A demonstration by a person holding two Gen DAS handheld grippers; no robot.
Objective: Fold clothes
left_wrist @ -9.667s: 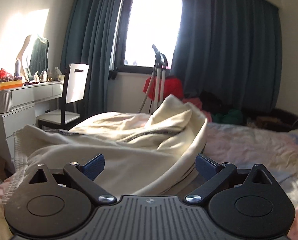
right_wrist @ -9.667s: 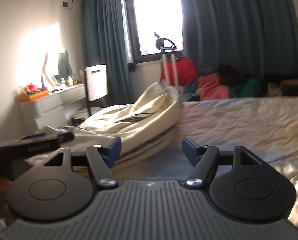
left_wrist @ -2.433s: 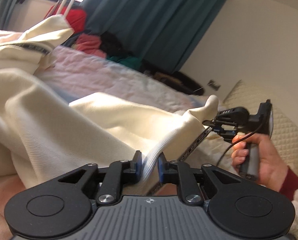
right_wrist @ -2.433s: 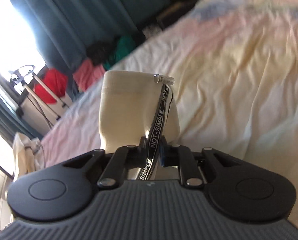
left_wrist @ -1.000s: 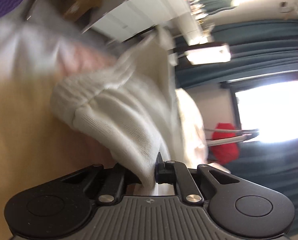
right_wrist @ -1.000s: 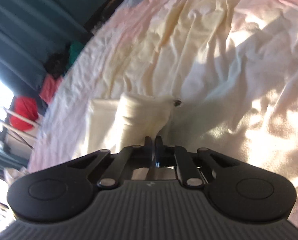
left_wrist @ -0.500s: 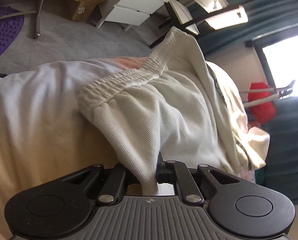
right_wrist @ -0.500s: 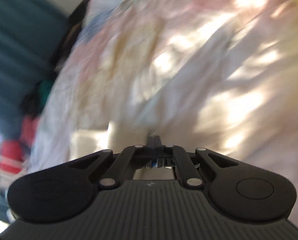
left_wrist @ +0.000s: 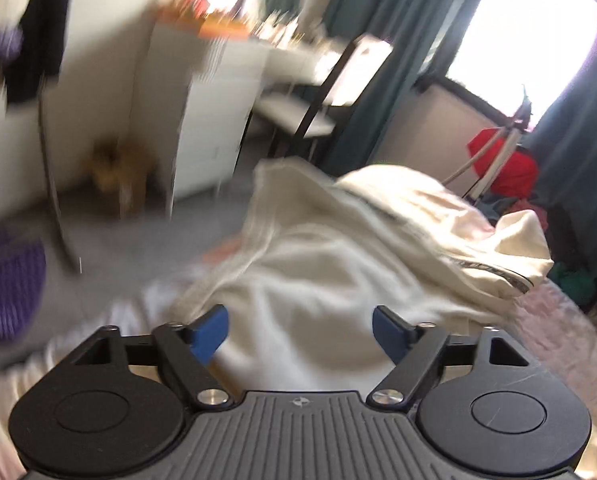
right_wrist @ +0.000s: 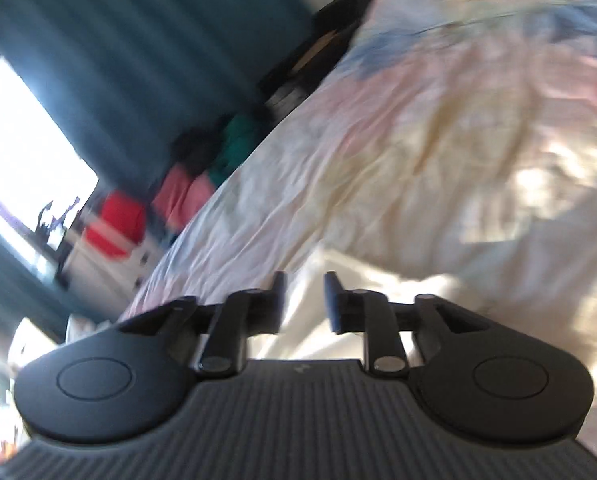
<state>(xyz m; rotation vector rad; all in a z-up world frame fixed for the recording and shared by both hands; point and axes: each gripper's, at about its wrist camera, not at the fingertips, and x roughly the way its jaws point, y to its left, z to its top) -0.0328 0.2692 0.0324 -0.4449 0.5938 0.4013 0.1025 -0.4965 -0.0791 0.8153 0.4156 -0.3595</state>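
Far left in the left wrist view, a purple mat (left_wrist: 6,304) lies on the grey floor (left_wrist: 146,240), blurred. Beyond it a white dresser (left_wrist: 214,120) stands against the wall, clutter on top too smeared to name. Next comes a chair (left_wrist: 330,92) with a white back, then teal curtains (left_wrist: 362,20) and a bright window (left_wrist: 538,40). A red bundle (left_wrist: 506,168) sits below the window.

The cream garment (left_wrist: 338,260) lies heaped on the bed (left_wrist: 558,340), a dark printed band along one folded edge at its right. The left gripper (left_wrist: 300,328) hovers just over the near part of the heap, its blue-padded jaws spread wide with nothing between them.

In the right wrist view, tilted and blurred, the window (right_wrist: 22,140) and curtains (right_wrist: 146,48) sit at the left, with red, pink and green clothes (right_wrist: 186,184) piled by the bed's far edge. The right gripper (right_wrist: 304,300) has its jaws parted by a narrow gap, holding nothing; a pale cream fold (right_wrist: 326,320) lies just under them on the pastel sheet (right_wrist: 438,140).
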